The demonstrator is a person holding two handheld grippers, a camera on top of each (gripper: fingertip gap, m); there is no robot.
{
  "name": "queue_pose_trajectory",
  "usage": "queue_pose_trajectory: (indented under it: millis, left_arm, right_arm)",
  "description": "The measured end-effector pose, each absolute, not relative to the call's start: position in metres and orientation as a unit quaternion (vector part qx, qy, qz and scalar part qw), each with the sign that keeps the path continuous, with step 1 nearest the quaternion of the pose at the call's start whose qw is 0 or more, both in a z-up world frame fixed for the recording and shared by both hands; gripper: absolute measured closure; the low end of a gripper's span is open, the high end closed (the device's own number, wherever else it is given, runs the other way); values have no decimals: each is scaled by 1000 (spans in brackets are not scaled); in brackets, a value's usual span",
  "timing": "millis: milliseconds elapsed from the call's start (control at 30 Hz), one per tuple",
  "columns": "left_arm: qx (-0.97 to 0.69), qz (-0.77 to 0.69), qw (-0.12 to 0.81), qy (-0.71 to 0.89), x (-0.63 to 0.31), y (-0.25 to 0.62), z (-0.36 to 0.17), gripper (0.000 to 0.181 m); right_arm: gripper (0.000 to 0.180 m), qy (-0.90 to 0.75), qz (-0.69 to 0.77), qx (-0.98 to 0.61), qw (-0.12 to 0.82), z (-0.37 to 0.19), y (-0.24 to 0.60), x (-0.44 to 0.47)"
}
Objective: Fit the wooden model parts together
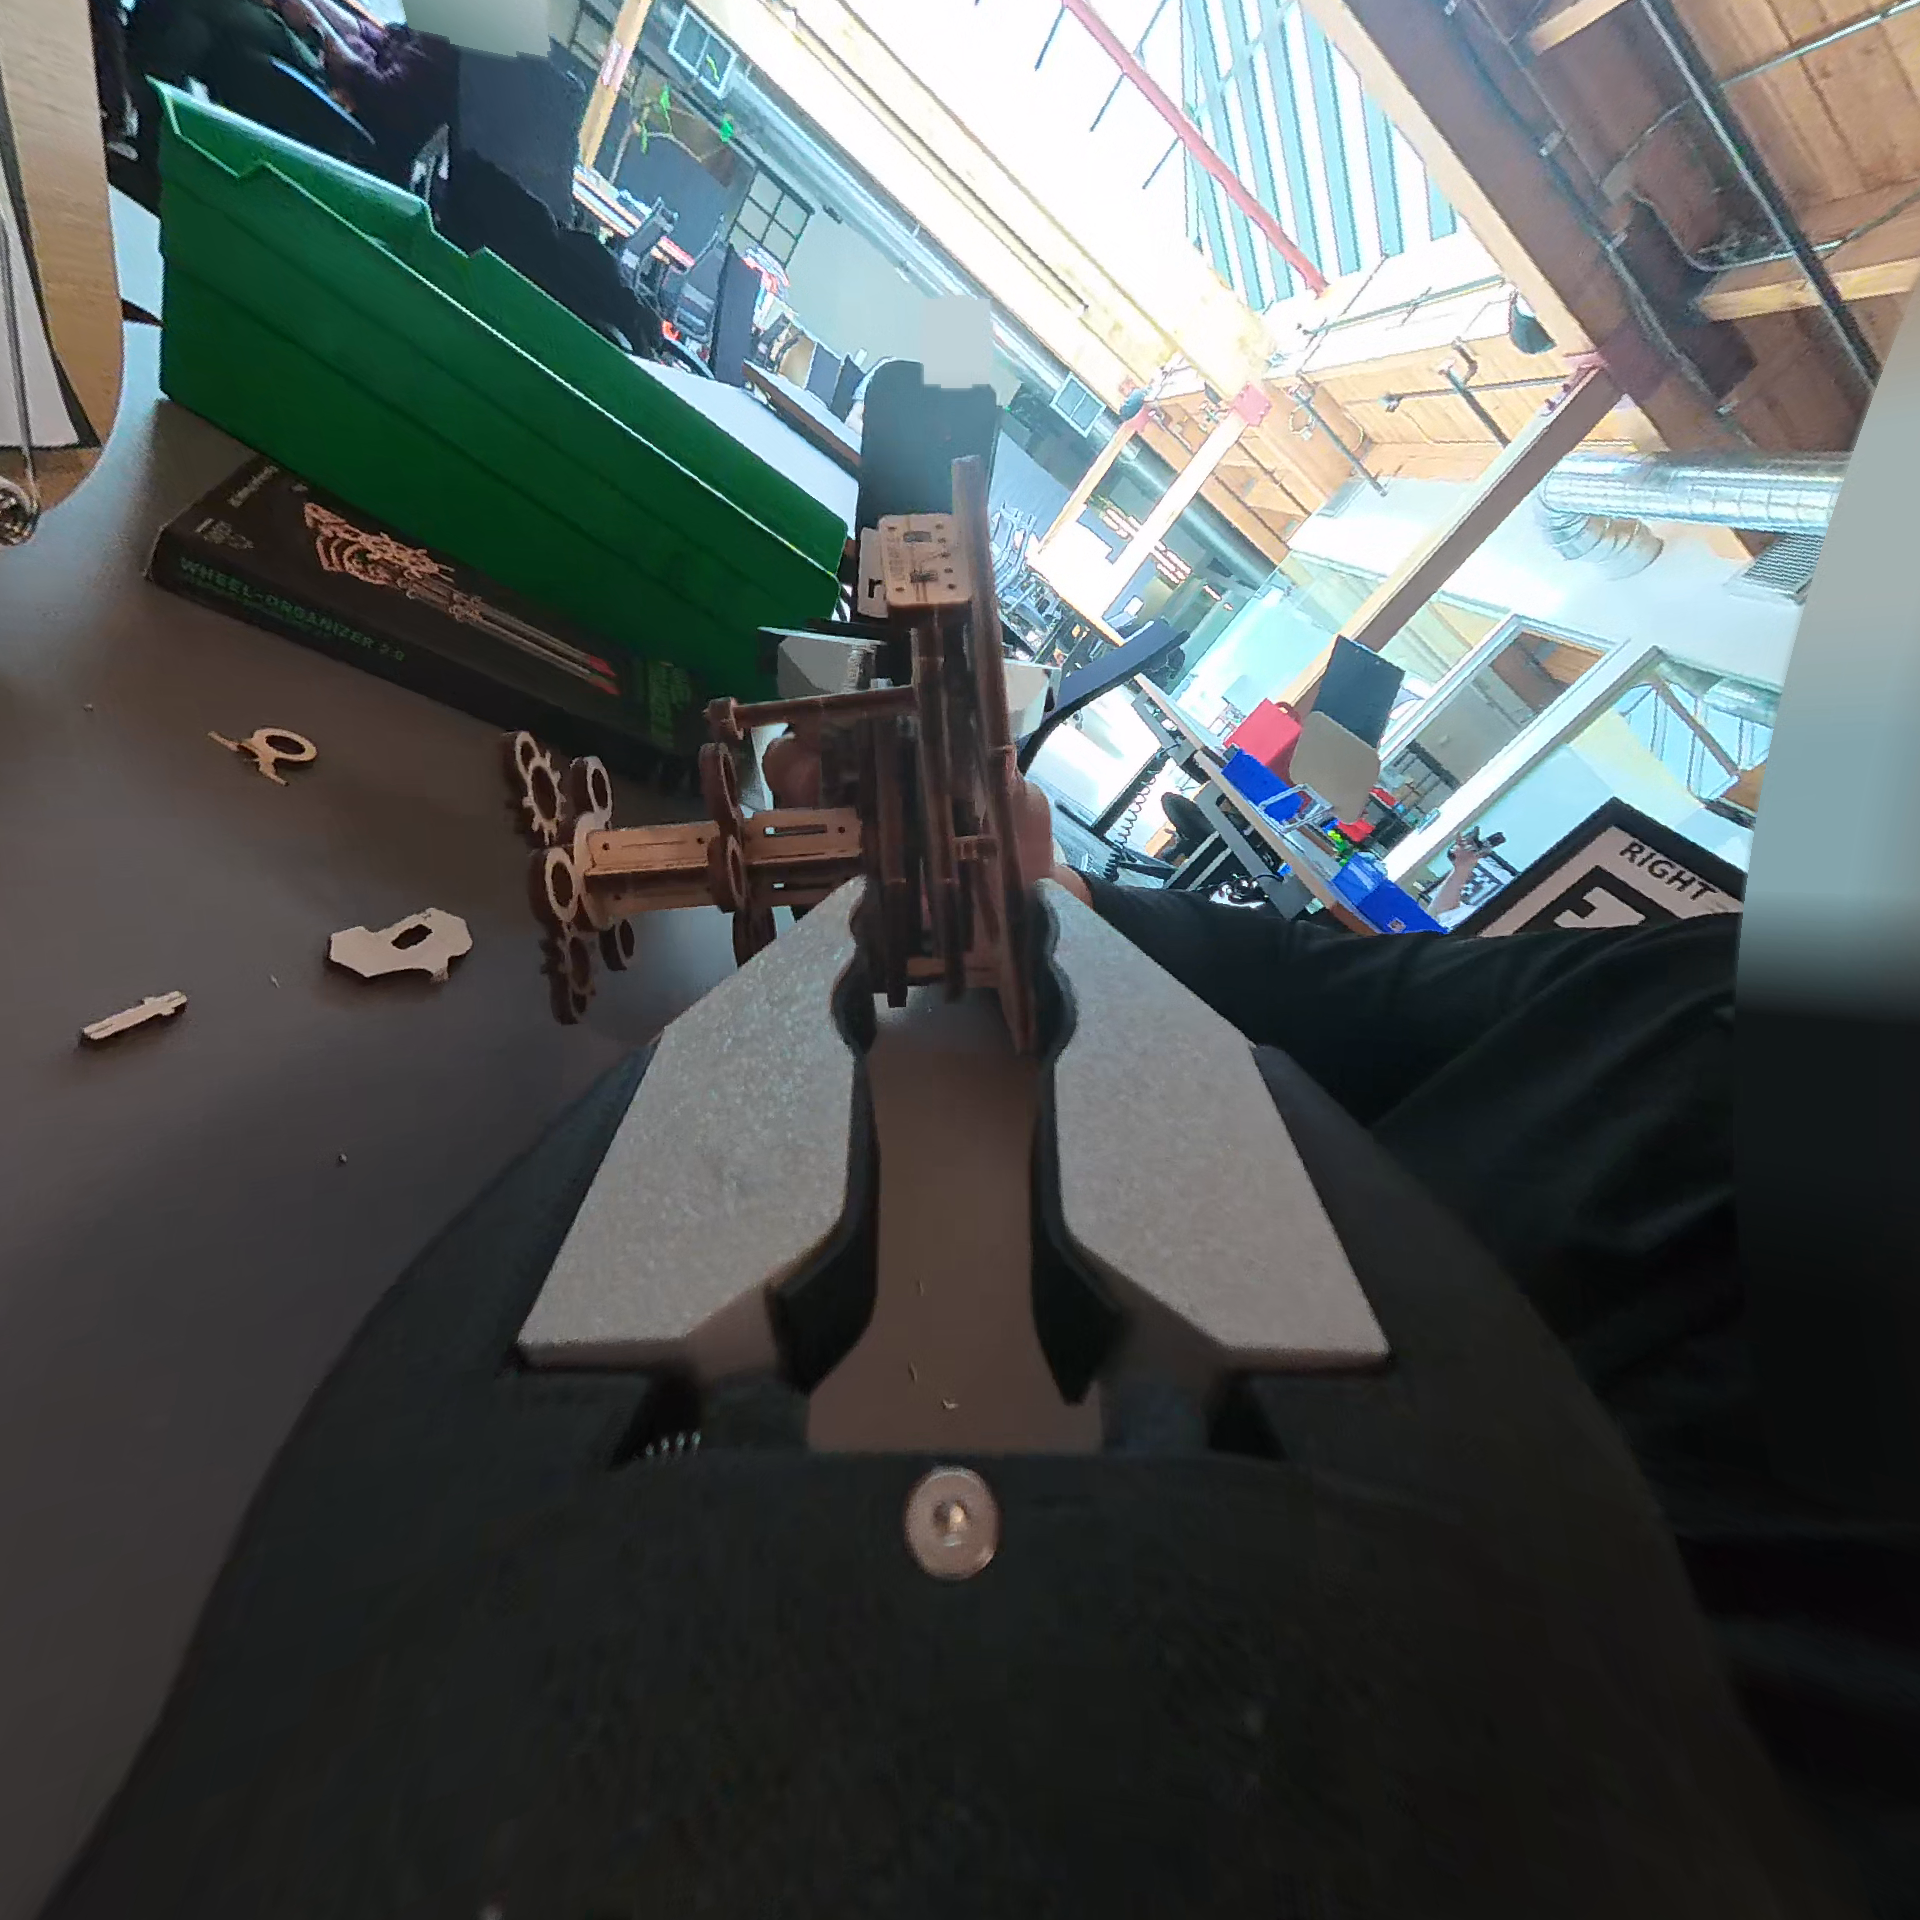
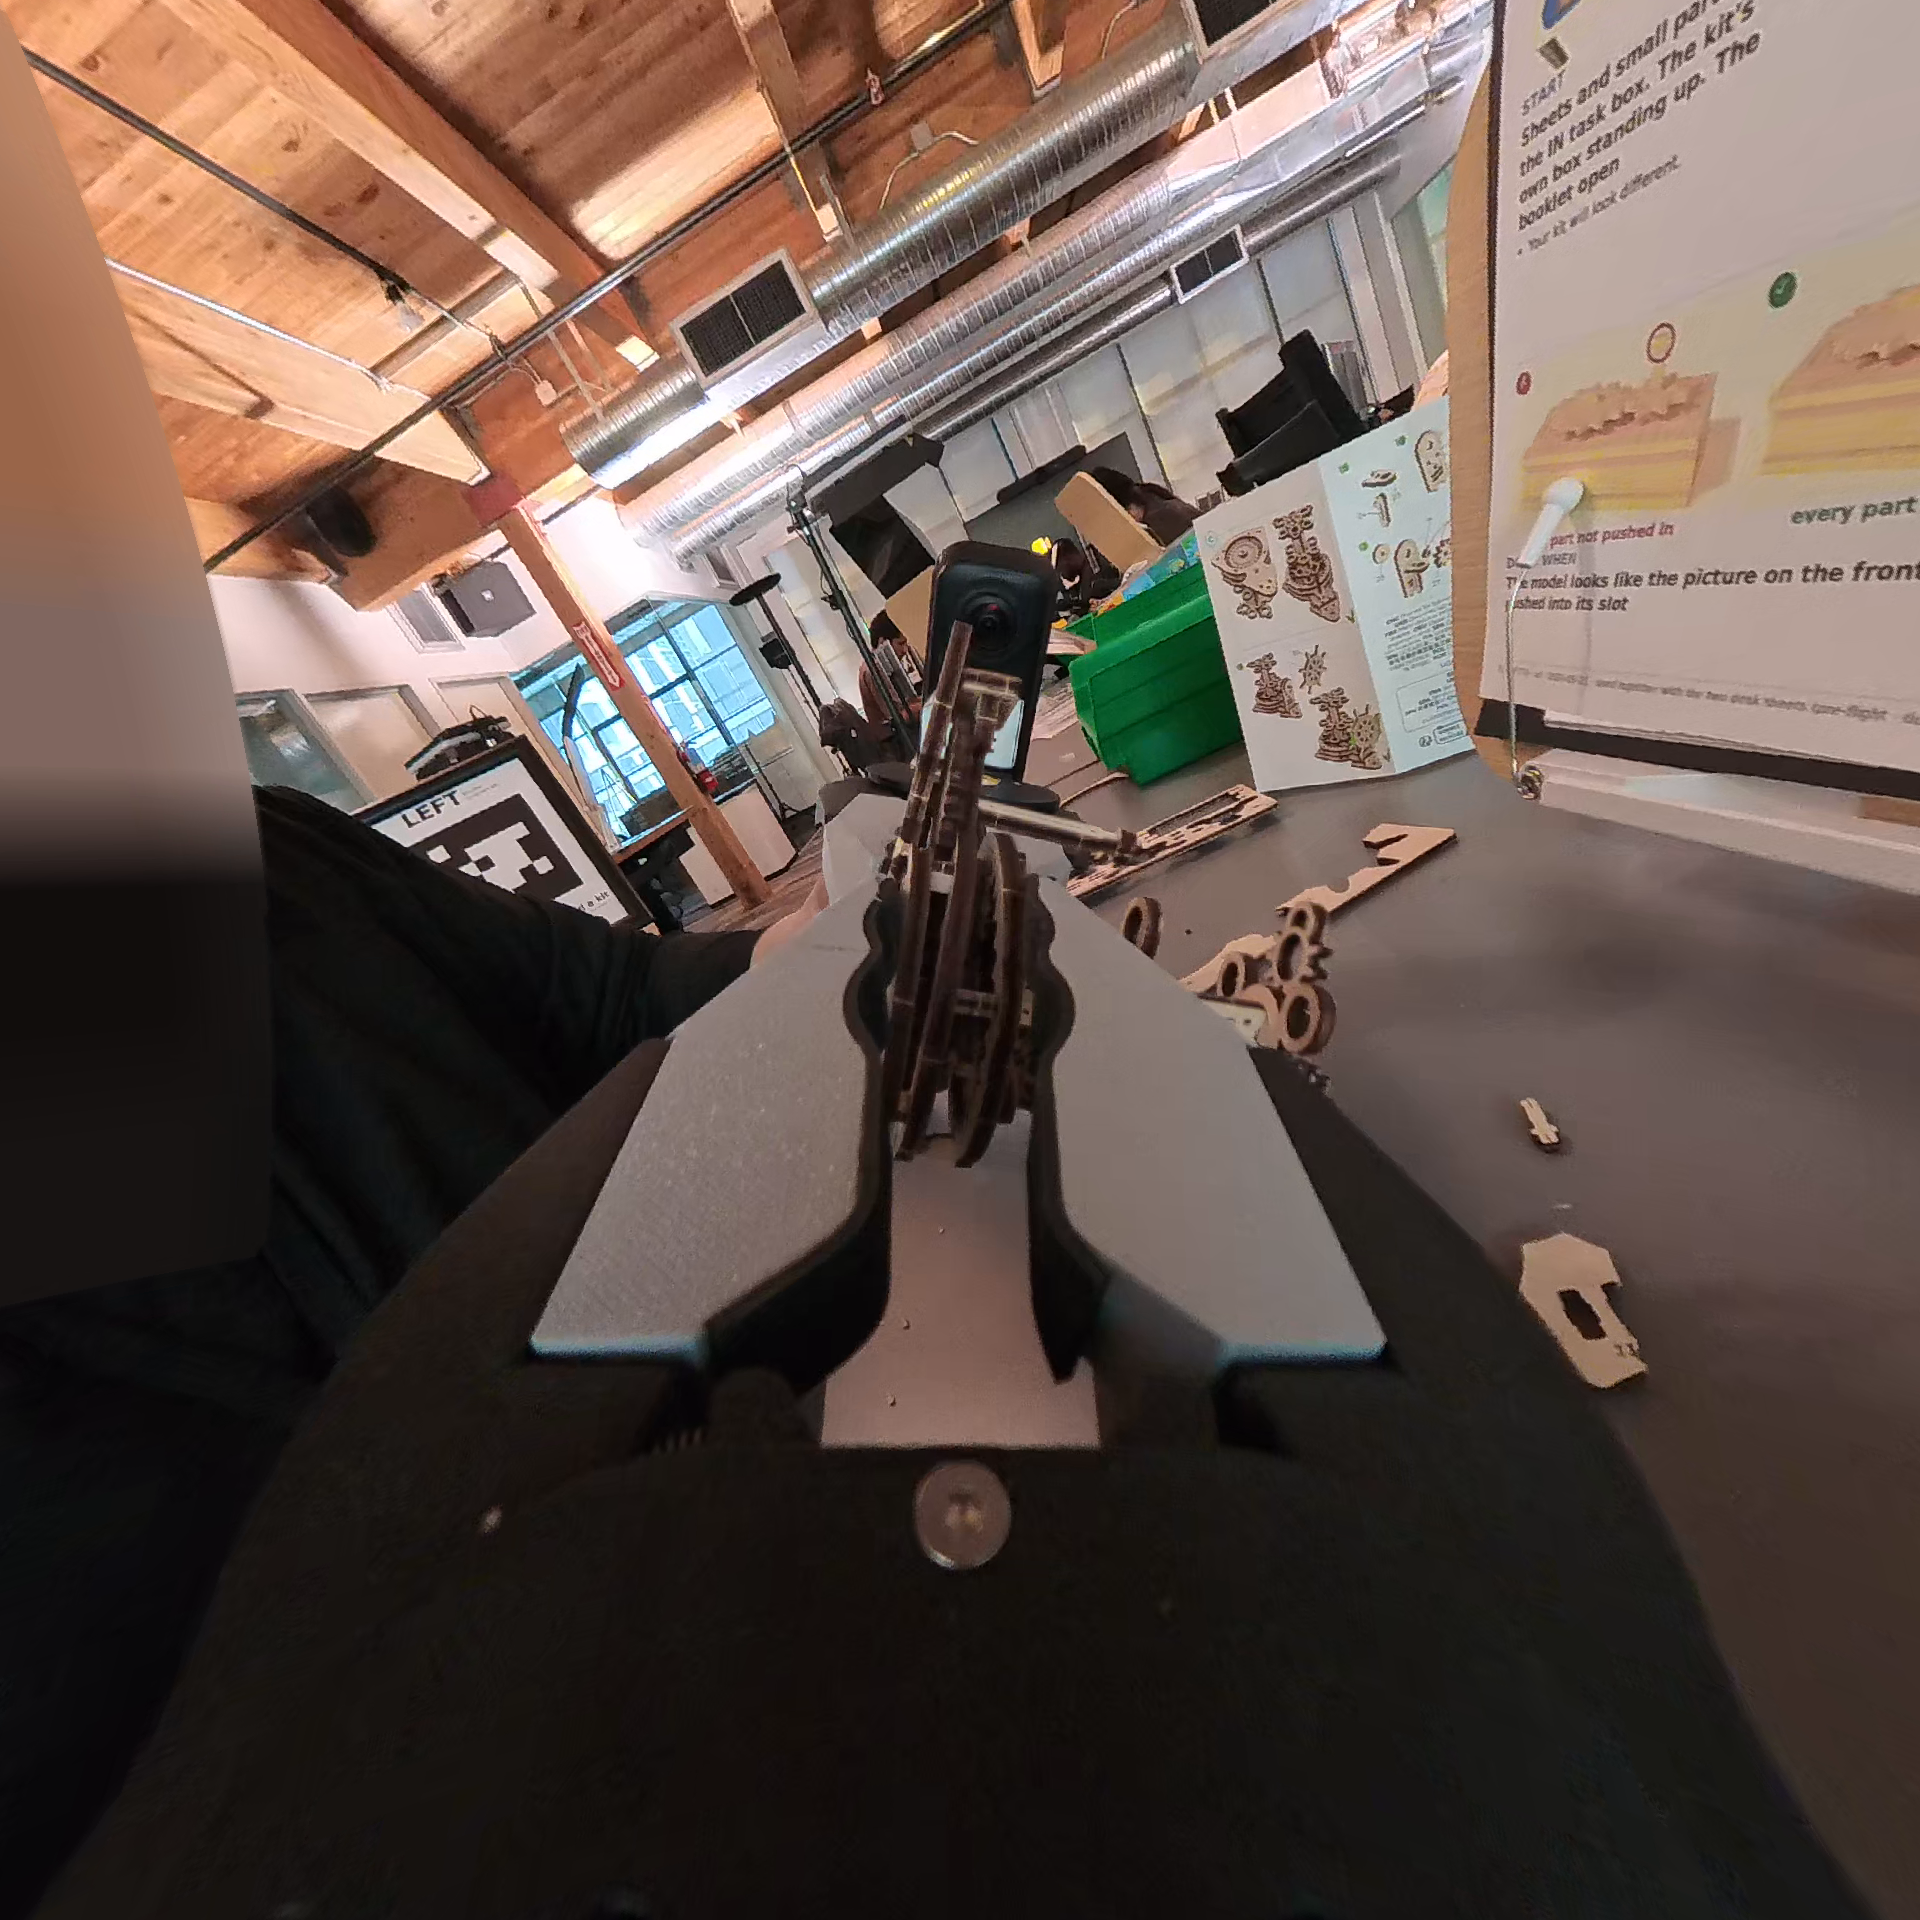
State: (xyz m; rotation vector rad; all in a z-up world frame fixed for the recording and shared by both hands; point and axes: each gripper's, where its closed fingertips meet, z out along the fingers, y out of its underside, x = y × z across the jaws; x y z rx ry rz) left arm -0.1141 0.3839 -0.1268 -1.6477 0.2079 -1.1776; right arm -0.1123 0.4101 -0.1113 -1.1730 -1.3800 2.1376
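My left gripper [image 1: 951, 935] is shut on a wooden model assembly [image 1: 935, 727] of stacked laser-cut plates, held edge-on and upright above the dark table [image 1: 208, 1143]. An axle with gear wheels [image 1: 644, 862] sticks out of the assembly to the left. My right gripper [image 2: 961, 966] is shut on a wooden assembly [image 2: 956, 935] of round plates with a thin rod pointing right. I cannot tell whether both hold the same model. Loose wooden parts lie on the table: a flat slotted piece [image 1: 400, 943], a small peg [image 1: 135, 1016] and a ring piece [image 1: 268, 750].
Green bins [image 1: 468, 416] and a dark kit box [image 1: 395, 613] stand behind the model. The right wrist view shows gear pieces [image 2: 1278, 977], a slotted tab [image 2: 1579, 1309], a cut-out sheet [image 2: 1195, 831], a white kit box [image 2: 1330, 623], a camera on a stand [image 2: 992, 623] and an instruction board [image 2: 1714, 364]. The tips of both grippers are at nearly the same place. Left tips and right tips are each some 15 centimeters from the slotted tab [image 2: 1579, 1309]. My left wrist view [image 1: 411, 937] looks at it from another angle.
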Motion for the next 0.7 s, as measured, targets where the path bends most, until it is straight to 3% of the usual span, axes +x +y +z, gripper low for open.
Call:
queue_pose_trajectory:
  millis: [533,633,700]
  left_arm:
    - [-708,-475,516,86,-115,382,-135,160]
    - [-719,-453,516,104,-114,381,-136,159]
    - [-730,-445,505,119,-110,380,-140,159]
  right_arm:
    - [158,-536,709,-431,155,-123,409,-113]
    - [120,-592,640,-449,195,-131,415,-116]
    - [116,-626,625,-422,198,-126,405,-113]
